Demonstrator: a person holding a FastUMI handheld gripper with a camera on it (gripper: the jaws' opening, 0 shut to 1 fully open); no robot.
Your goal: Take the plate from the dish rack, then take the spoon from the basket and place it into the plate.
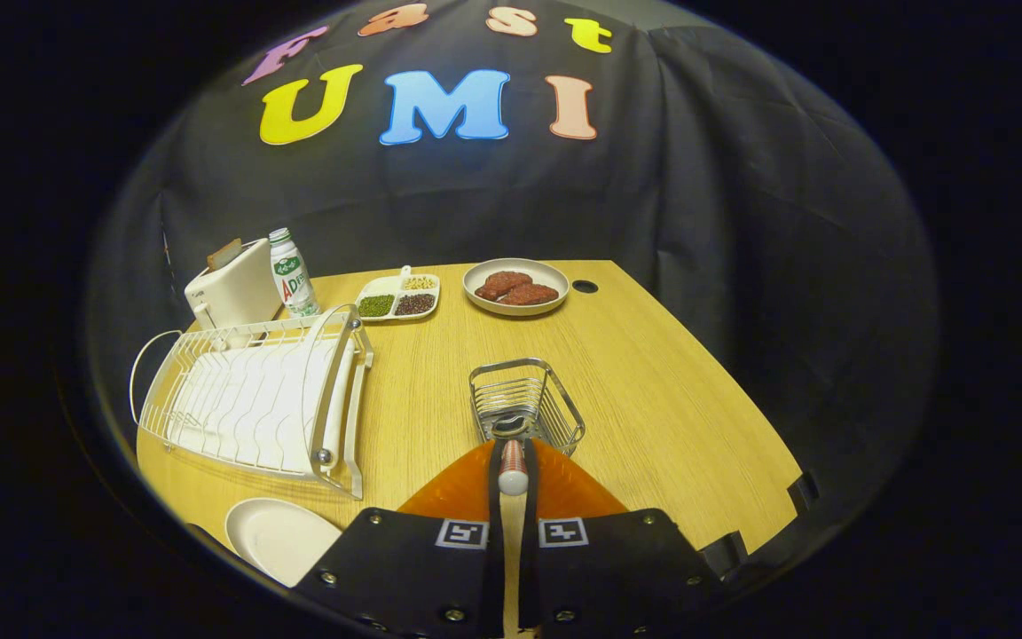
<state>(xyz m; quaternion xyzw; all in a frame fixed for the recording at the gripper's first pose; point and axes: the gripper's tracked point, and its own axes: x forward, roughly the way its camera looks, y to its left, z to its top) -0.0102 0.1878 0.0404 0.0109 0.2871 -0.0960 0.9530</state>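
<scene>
A light wooden table (653, 373) stands in a booth hung with black cloth. At the bottom of the view, the gripper (512, 461) has its two fingers pressed together on the handle of a spoon (512, 466), which stands between them with its rounded handle end toward the camera. The spoon's bowl points ahead, just above the near rim of a small wire basket (526, 404) that sits right beyond the fingertips.

To the left of the fingers, near the table's front edge, lies an empty white plate (276, 535). Behind it is a white wire dish rack (249, 399). Farther back stand a white toaster (231, 288) and a bottle (292, 272), then a divided tray (398, 297) of beans, and a bowl (515, 286) holding pieces of meat.
</scene>
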